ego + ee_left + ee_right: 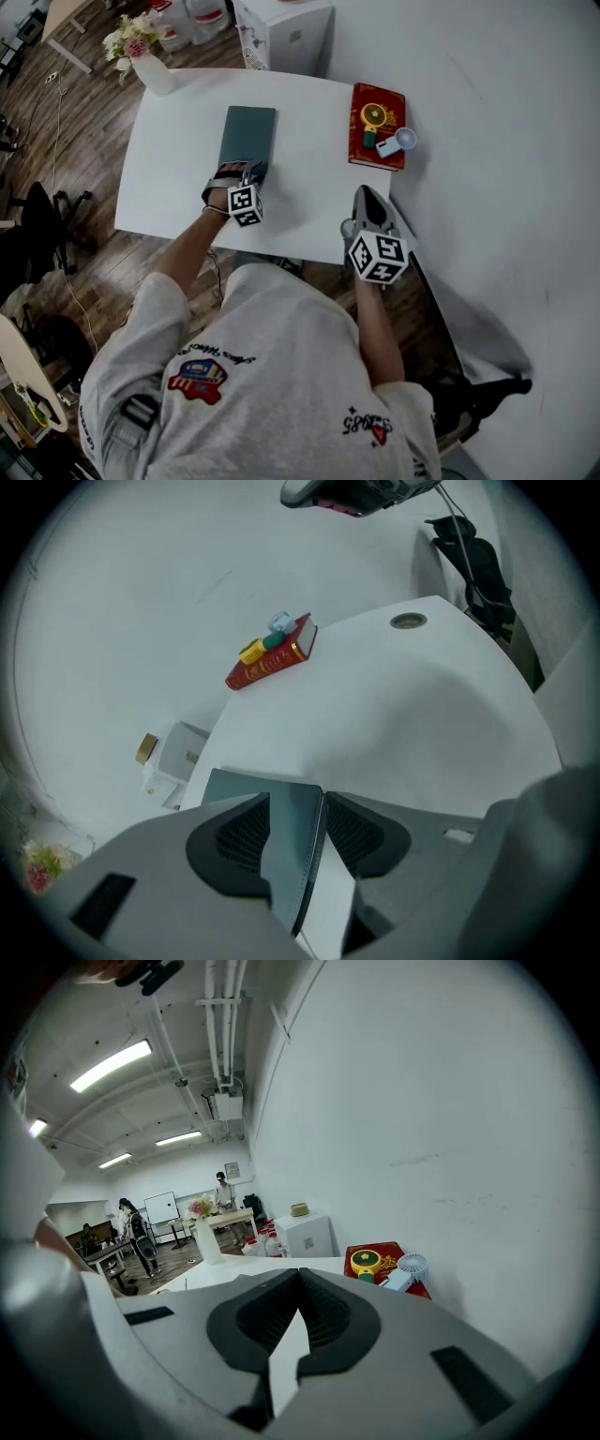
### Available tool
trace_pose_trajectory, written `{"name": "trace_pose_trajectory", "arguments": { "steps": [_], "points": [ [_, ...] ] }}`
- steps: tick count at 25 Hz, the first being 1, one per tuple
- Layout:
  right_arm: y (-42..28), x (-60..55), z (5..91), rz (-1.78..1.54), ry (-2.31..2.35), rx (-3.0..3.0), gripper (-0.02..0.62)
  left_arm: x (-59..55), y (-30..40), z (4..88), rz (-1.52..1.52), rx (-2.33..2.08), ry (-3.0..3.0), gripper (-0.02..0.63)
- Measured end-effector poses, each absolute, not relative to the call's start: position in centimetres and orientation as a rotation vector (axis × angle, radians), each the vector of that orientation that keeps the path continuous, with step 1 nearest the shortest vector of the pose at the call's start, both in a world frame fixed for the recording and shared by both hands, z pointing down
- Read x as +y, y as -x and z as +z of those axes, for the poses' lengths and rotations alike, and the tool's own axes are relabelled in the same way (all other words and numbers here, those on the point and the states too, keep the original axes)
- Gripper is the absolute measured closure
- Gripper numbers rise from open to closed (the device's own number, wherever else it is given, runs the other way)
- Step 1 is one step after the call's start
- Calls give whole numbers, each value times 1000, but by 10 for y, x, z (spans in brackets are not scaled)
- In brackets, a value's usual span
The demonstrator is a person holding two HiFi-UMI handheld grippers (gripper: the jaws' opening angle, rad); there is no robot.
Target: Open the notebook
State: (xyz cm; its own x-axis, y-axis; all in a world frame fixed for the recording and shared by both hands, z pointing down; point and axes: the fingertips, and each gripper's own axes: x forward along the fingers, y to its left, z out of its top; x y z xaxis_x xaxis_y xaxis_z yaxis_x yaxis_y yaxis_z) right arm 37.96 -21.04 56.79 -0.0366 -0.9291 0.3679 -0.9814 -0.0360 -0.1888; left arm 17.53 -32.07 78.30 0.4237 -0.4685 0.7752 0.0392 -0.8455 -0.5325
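Straddling the notebook [249,134] edge, left claw [298,803] stands half-open (apparently not pinching); right claw [300,1274] shut, empty.

Soft overhead light casts faint shadows; edges warp fisheye-style and darken.

Notebook [248,134]: near end hidden under left gripper [249,172], head view. Red book [378,127]: cover print too small to read.
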Motion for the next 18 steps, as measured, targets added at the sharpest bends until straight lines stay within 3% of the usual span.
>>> {"name": "trace_pose_trajectory", "arguments": {
  "steps": [18],
  "points": [
    [-388,-209,577,660,-2124,-2047,603,-320,-177,795,-1467,269,2183,531]
  ]
}}
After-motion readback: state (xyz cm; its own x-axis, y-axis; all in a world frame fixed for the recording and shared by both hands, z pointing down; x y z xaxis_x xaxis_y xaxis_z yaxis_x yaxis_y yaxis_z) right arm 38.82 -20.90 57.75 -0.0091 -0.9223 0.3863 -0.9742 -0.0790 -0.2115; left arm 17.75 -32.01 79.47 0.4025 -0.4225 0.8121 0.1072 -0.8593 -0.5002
